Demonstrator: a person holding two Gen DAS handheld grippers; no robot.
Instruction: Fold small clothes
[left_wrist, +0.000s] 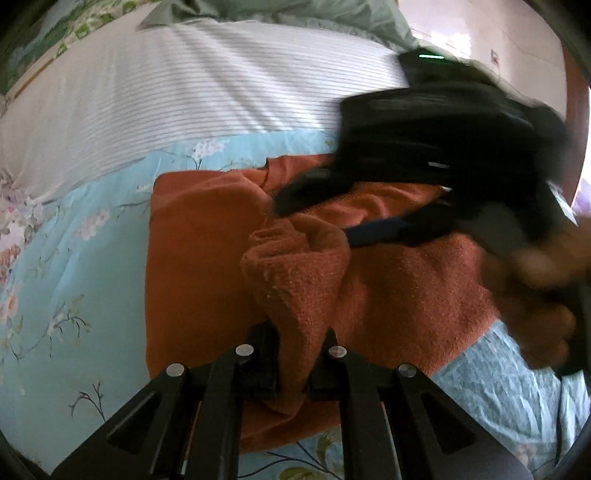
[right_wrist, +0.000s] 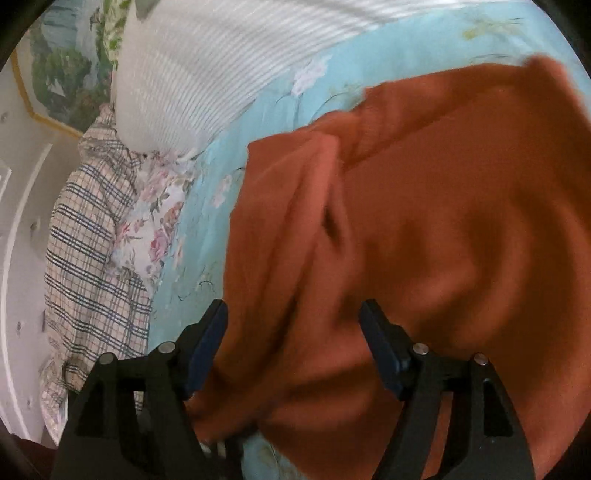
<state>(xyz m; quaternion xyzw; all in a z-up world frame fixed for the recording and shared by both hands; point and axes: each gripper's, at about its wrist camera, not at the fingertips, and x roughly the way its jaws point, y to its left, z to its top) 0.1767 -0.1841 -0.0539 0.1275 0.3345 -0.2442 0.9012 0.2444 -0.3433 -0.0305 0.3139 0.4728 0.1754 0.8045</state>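
The orange garment (left_wrist: 207, 258) lies partly folded on the bed (left_wrist: 74, 266) — left tongs (left_wrist: 295, 354) pinch a bunched fold, right tongs (right_wrist: 293, 332) gape wide; more folding remains.

Left cam is aimed fwd and down along the left gripper (left_wrist: 295, 354), very near the orange cloth (left_wrist: 207, 266). Right cam is tilted down too, close up. Cloth and blue sheet (left_wrist: 74, 280) are shared by both.

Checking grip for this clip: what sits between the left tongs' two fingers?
A bunched fold of the orange cloth, pinched by the left tongs, seen in the left wrist view.
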